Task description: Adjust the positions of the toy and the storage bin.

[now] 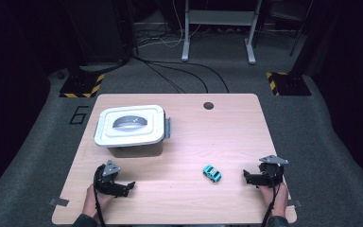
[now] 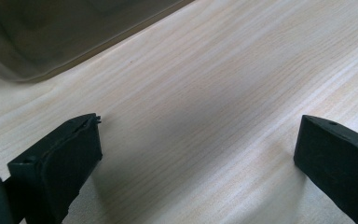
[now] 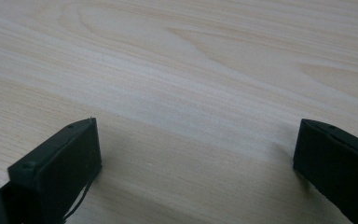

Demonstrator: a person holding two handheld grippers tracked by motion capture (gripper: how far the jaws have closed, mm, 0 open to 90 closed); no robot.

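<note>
Seen from above, a pale wooden table (image 1: pixel 179 198) stands on a dark carpeted floor, and a person's two hands come in from its near edge, each holding a black gripper. At the far left of the table sits a box (image 1: pixel 131 126) with a white lid and a grey handle set in the lid; its lid is on and a grey latch shows on its right side. Near and slightly left of the box, the left gripper (image 1: pixel 131 185) rests low over the wood, its jaws pointing right toward the middle of the table. Its jaws stand wide apart with only bare wood between them, and in the left gripper view the box's cloudy wall (image 2: pixel 51 37) rises at the upper left, close by but not touching. Right of centre, a small turquoise toy car (image 1: pixel 212 173) lies on the table, angled, between the two grippers and nearer the right one, touched by neither. At the right, the right gripper (image 1: pixel 246 176) rests by the table's near right corner with its jaws pointing left toward the car. Its jaws are also spread wide, holding nothing, with only wood grain between them in the right gripper view.
</note>
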